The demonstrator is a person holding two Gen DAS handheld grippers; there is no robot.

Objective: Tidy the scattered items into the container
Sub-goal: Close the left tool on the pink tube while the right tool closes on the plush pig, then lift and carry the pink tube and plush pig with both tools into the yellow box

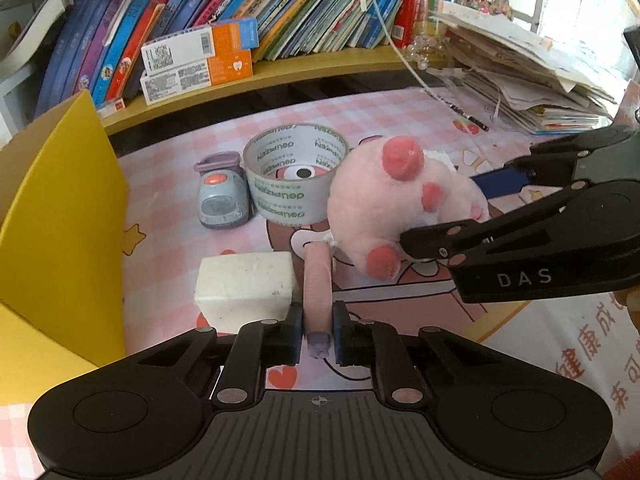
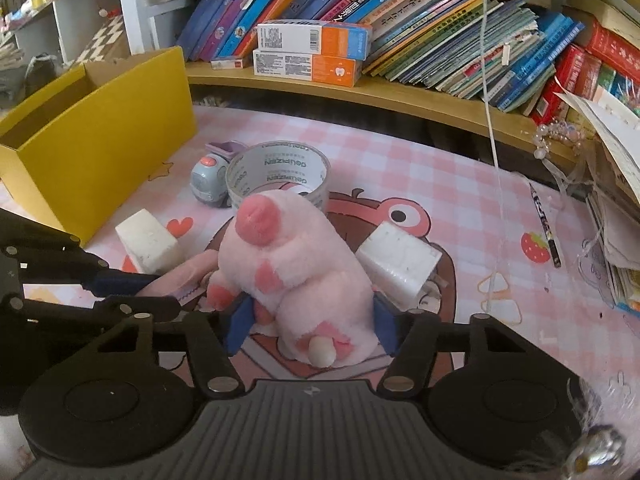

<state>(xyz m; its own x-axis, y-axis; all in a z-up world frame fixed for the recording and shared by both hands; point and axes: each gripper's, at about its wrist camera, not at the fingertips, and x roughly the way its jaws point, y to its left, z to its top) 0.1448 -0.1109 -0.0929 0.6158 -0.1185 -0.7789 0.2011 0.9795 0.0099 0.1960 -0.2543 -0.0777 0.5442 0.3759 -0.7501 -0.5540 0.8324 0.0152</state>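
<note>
Two grippers are loaded at once. Nearest in the left wrist view, the left gripper [image 1: 317, 332] is clenched on a slim pink tube-like item [image 1: 317, 292], which sticks out toward 12 o'clock; its exact nature is hard to tell. In the right wrist view, the right gripper [image 2: 308, 320] clamps the pink plush toy [image 2: 296, 276] by its flanks, blue pads pressed into the fur. Whether the plush is clear of the pink checked mat [image 2: 460, 184] or rests on it, I cannot tell.

Just beyond the left gripper, at about 11 o'clock, a white foam block [image 1: 246, 290] lies on the mat. A second white block [image 2: 400, 264] sits at 1 o'clock from the right gripper, just beside the plush. Farther out at 12 o'clock stand a roll of clear tape [image 1: 296, 176] and, touching it on its 9 o'clock side, a small grey toy car [image 1: 222, 196].

Farthest at 10 o'clock is the yellow box [image 2: 100, 128], open-topped; the part of its inside that shows looks bare, though most is hidden.

By my judgement much is left: both blocks, the tape and the car lie on the mat outside the box, and the two held items are also outside it. Each needs carrying toward 10 o'clock and letting go over the opening.
</note>
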